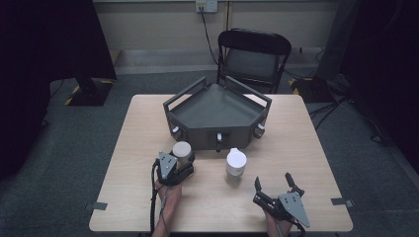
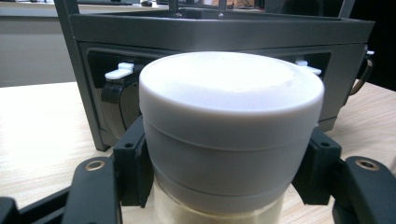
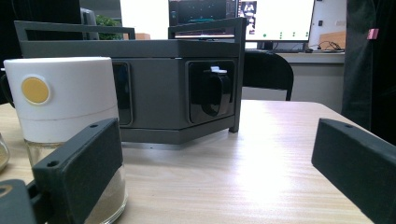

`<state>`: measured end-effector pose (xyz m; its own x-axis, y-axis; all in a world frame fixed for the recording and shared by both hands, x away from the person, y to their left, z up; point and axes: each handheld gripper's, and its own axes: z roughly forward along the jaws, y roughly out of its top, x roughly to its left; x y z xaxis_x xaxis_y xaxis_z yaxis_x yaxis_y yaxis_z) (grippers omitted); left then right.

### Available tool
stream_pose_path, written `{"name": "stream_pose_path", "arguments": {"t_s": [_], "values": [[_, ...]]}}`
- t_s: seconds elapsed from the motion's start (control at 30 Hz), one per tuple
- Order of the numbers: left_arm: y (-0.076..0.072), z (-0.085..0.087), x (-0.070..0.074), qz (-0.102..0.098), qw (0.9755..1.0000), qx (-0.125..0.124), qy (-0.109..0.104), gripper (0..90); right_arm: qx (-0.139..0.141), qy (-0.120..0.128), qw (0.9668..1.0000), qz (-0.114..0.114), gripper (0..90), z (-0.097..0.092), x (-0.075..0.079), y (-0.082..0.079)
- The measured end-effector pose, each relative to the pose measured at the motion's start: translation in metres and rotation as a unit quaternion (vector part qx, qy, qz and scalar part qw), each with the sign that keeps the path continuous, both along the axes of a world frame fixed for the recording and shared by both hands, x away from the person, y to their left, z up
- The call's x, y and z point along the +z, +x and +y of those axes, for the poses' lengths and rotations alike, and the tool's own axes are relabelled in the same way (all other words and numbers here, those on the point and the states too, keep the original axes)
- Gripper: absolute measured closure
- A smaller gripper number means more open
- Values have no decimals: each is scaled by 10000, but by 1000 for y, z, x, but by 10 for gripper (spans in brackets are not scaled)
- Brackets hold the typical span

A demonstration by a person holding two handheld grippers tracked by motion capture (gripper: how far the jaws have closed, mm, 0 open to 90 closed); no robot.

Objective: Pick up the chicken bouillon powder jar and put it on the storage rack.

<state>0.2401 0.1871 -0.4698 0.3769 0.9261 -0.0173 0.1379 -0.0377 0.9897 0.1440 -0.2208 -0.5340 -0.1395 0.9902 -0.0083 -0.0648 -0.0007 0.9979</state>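
Observation:
A glass jar with a wide white lid stands on the wooden table just in front of the dark grey rack's left corner. My left gripper is shut on it; in the left gripper view both black pads press the jar just under its lid. A second jar with a white cap stands in mid-table and holds brownish powder. My right gripper rests near the front right edge, open and holding nothing. In the right gripper view this jar, marked with a yellow dot, stands behind the left jaw.
The grey rack has a railed tray on top and small knobbed openings in its front faces. A black folding chair stands behind the table. Bare wood lies to the right of the second jar.

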Motion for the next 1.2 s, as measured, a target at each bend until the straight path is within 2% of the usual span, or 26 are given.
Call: {"name": "stream_pose_path", "arguments": {"t_s": [0.4,0.53,1.2], "values": [[-5,1,4,-107,9999,-57,-32,349,0,-1,10000,0,7,0,0,0],[-7,1,9,-155,9998,-109,28,349,0,-1,10000,0,8,0,0,0],[-13,3,27,-311,9991,-283,1,349,1,1,10000,0,7,0,0,0]]}}
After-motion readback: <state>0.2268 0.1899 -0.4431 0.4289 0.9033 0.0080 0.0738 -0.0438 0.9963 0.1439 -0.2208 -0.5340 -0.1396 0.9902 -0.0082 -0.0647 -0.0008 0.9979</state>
